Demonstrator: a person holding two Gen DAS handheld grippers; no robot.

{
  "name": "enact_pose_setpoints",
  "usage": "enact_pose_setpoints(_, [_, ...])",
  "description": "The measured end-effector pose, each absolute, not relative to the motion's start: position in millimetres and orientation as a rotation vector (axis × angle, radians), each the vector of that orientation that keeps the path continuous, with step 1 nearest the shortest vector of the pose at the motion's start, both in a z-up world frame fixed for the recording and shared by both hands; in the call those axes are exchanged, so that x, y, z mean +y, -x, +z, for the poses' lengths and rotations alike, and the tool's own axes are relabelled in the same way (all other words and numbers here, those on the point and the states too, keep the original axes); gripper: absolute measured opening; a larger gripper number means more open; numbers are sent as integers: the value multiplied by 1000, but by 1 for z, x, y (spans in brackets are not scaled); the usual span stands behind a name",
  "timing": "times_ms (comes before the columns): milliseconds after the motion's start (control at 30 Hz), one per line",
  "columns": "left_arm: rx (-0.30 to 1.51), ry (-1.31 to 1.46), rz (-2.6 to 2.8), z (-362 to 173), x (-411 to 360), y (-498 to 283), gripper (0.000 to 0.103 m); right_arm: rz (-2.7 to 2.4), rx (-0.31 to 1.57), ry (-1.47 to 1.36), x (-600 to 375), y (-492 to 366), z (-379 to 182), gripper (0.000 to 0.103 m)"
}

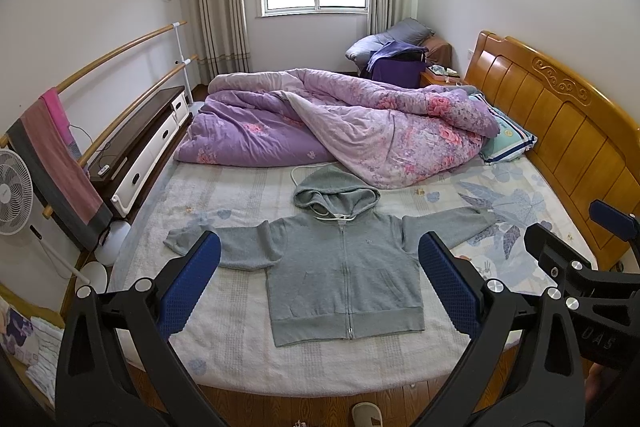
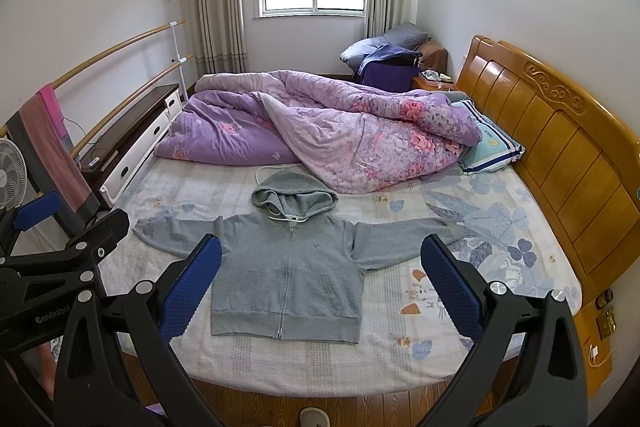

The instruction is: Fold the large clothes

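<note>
Inspecting: I find the grey hoodie flat on the bed, unfolded; left claw and right claw gape empty. All folds remain.

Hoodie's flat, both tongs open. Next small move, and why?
Probably lower the left tongs toward the sleeve on that side to fold it inward. The hoodie lies zipped and face up on the bed, sleeves spread, hood up. Both tongs, left and right, hover open above the near edge, holding nothing.
</note>
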State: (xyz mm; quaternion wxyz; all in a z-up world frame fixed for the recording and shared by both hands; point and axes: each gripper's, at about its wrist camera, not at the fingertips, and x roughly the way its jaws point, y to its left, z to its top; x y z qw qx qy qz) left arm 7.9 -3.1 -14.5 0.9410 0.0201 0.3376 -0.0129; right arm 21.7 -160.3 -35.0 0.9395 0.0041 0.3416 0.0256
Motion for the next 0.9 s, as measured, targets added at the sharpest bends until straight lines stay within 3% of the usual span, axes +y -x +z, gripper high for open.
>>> enact_pose_setpoints(900, [683,-28,-30,-21,2,-8,99,47,700,-2,-163,-24,-35,96])
